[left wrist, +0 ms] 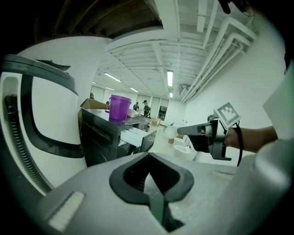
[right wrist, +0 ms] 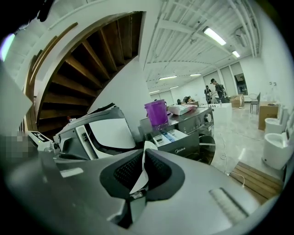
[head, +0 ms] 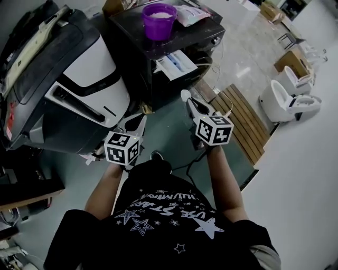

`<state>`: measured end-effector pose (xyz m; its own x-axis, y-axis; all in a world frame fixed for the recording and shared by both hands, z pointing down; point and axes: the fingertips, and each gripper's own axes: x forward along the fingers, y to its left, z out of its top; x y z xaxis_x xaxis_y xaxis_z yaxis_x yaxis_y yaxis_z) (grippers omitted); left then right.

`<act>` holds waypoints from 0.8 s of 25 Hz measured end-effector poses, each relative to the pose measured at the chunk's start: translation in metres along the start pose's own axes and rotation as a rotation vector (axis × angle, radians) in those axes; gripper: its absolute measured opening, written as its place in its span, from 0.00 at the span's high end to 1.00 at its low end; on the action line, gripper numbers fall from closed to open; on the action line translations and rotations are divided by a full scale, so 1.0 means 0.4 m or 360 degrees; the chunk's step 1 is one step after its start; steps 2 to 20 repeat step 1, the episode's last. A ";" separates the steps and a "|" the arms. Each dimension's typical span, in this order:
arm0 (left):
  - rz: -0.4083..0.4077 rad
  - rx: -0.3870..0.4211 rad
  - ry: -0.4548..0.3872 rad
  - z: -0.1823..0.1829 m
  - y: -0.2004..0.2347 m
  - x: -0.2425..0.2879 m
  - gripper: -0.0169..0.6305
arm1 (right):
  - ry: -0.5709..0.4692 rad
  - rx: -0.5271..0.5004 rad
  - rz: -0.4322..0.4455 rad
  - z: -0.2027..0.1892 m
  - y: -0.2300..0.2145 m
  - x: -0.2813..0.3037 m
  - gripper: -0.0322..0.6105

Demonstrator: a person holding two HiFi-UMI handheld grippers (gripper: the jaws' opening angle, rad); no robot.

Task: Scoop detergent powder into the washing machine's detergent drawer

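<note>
Gripping a white scoop (right wrist: 138, 176) in the right tongs (right wrist: 144, 156), clamped shut on its thin handle. Carrying nothing in the left tongs (left wrist: 149, 176), pressed fully together. Holding both low by the body, well apart from the dark washing machine (head: 134, 63). Facing a purple tub (head: 157, 29) of detergent powder (head: 161, 16), upright on the machine's worktop (head: 195, 37), with the detergent drawer (head: 177, 64) pulled out just below it.
</note>
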<state>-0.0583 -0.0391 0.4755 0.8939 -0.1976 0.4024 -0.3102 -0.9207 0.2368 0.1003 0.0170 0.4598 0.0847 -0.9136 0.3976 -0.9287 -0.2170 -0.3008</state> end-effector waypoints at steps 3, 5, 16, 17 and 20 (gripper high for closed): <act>0.0003 -0.0001 -0.0018 0.000 -0.009 -0.012 0.97 | -0.0012 0.0006 -0.0003 -0.006 0.005 -0.018 0.90; 0.0003 -0.0001 -0.0018 0.000 -0.009 -0.012 0.97 | -0.0012 0.0006 -0.0003 -0.006 0.005 -0.018 0.90; 0.0003 -0.0001 -0.0018 0.000 -0.009 -0.012 0.97 | -0.0012 0.0006 -0.0003 -0.006 0.005 -0.018 0.90; 0.0003 -0.0001 -0.0018 0.000 -0.009 -0.012 0.97 | -0.0012 0.0006 -0.0003 -0.006 0.005 -0.018 0.90; 0.0003 -0.0001 -0.0018 0.000 -0.009 -0.012 0.97 | -0.0012 0.0006 -0.0003 -0.006 0.005 -0.018 0.90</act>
